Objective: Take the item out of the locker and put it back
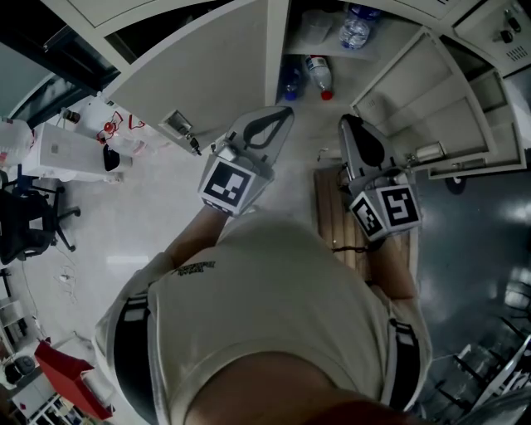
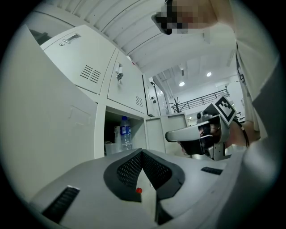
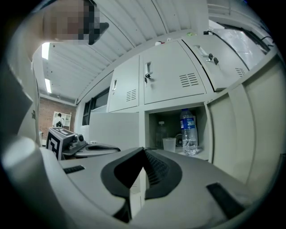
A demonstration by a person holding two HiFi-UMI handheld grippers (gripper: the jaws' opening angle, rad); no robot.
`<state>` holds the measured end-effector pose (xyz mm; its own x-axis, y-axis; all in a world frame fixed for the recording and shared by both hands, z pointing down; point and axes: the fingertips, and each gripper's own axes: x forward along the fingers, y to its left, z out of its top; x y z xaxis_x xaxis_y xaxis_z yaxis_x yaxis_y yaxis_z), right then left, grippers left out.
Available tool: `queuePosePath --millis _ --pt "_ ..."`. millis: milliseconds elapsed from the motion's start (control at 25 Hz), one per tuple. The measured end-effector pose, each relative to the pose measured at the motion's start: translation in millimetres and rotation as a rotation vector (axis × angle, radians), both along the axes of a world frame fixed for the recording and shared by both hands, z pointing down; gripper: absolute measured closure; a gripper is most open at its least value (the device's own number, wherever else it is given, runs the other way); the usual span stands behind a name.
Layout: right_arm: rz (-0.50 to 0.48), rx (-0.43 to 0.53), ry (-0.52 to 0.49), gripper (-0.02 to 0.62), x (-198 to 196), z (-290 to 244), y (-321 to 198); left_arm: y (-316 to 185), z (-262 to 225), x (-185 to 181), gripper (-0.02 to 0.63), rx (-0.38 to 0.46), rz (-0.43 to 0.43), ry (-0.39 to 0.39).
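Observation:
The locker [image 1: 278, 50] stands open in front of me. On its upper shelf are a clear water bottle with a blue label [image 1: 355, 25] [image 2: 126, 133] [image 3: 188, 132] and a plastic cup [image 1: 315, 25] [image 3: 169, 144]. In the compartment below lie a red-capped bottle [image 1: 320, 76] and a blue bottle [image 1: 290, 80]. My left gripper [image 1: 286, 112] [image 2: 142, 152] and right gripper [image 1: 347, 123] [image 3: 144, 150] are side by side, level, short of the opening. Both are shut and hold nothing. Each shows in the other's view.
The left locker door [image 1: 207, 66] and the right door [image 1: 431, 91] stand swung open on either side. A wooden slatted bench [image 1: 329, 203] lies under my right arm. An office chair [image 1: 25, 220] and a white box [image 1: 66, 153] are off to the left.

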<state>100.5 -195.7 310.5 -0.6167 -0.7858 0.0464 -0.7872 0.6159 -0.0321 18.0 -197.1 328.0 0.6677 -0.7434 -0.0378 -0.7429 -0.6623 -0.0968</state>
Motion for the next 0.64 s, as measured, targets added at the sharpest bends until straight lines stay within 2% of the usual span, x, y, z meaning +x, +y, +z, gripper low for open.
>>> queuePosePath --millis 640 --pt "-0.032 0.003 -0.007 0.594 -7.6 -5.3 6.8 1.4 -4.8 -0.3 0.597 0.003 -0.008 0.002"
